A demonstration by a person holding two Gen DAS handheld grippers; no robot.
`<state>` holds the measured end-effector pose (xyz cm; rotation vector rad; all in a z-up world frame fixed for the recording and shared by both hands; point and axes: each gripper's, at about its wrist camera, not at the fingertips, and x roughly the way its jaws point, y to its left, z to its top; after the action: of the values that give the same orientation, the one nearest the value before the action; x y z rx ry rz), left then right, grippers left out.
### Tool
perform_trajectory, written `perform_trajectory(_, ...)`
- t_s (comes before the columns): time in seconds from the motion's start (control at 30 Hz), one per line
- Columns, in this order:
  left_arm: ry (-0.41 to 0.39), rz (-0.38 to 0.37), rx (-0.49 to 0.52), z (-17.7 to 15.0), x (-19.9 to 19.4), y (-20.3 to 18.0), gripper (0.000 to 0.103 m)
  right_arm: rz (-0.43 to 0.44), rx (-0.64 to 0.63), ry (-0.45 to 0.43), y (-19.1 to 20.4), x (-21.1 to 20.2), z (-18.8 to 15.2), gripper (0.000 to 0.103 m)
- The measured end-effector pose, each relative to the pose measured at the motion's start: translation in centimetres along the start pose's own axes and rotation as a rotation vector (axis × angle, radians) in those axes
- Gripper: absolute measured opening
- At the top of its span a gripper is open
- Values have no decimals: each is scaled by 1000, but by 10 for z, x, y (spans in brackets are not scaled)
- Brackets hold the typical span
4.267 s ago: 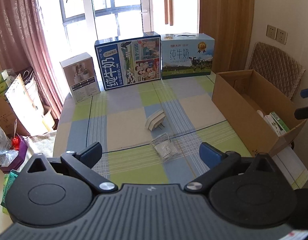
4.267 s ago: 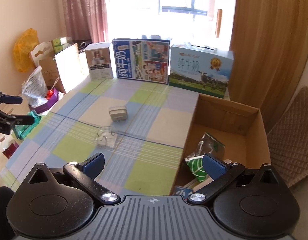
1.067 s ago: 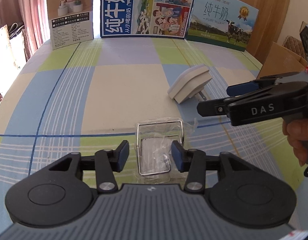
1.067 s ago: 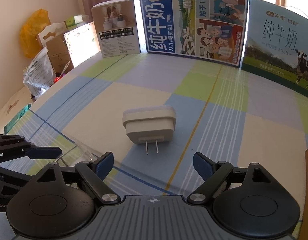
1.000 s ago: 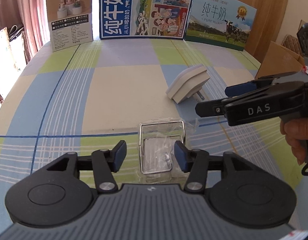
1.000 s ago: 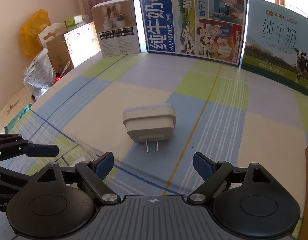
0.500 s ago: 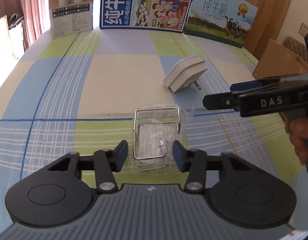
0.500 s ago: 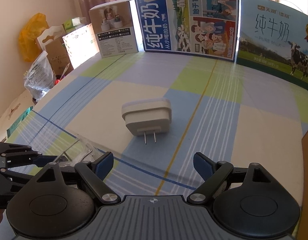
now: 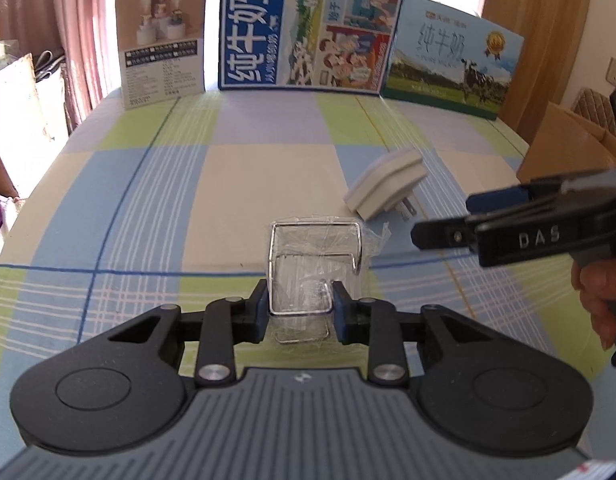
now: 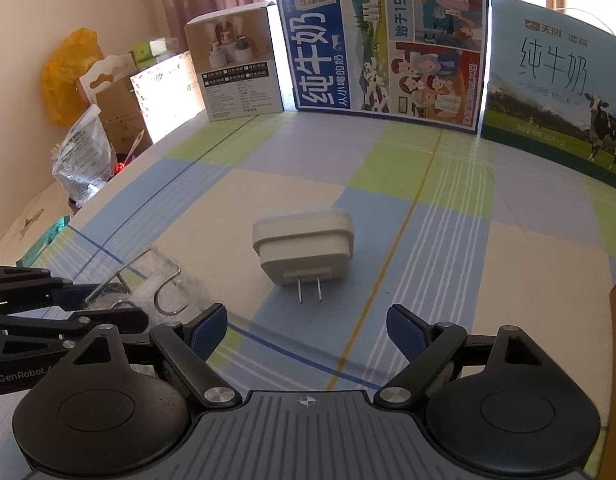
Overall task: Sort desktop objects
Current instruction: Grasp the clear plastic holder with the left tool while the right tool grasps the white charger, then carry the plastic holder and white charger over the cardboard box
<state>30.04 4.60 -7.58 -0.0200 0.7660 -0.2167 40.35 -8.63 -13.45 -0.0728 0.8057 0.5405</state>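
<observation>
A bent metal wire hook in a clear plastic bag (image 9: 312,264) lies on the checked tablecloth. My left gripper (image 9: 300,312) is shut on the near end of the bagged hook. The bagged hook also shows in the right wrist view (image 10: 155,284), with the left gripper (image 10: 99,304) on it. A white plug adapter (image 10: 303,246) with two prongs lies just ahead of my right gripper (image 10: 308,330), which is open and empty. The adapter also shows in the left wrist view (image 9: 388,190), with the right gripper (image 9: 448,220) beside it.
Two milk cartons (image 9: 308,32) (image 9: 452,68) and a small product box (image 9: 161,42) stand along the table's far edge. A brown cardboard box (image 9: 568,148) stands at the right. Bags and boxes (image 10: 87,120) sit beyond the table's left edge.
My left gripper's fingers have closed from either side onto the bagged wire hook. My right gripper has moved slightly closer to the white adapter, still open.
</observation>
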Motion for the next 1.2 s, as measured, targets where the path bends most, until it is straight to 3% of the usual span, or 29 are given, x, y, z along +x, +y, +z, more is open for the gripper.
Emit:
perform_trajectory(0.5, -58, 83, -132, 15, 28, 26, 26, -23, -86, -11, 6, 37, 21, 84)
perform_trajectory(0.83, -47, 96, -134, 17, 40, 33, 26, -26, -89, -18, 12, 49, 24, 83)
perform_trajectory(0.9, -46, 96, -138, 17, 40, 34, 26, -30, -96, -17, 14, 51, 25, 80)
perform_trajectory(1.0, -47, 94, -136, 17, 40, 34, 26, -39, -93, -10, 16, 53, 26, 63)
perform_trajectory(1.2, -45, 89, -122, 16, 39, 31, 26, -57, -92, -6, 19, 44, 20, 62)
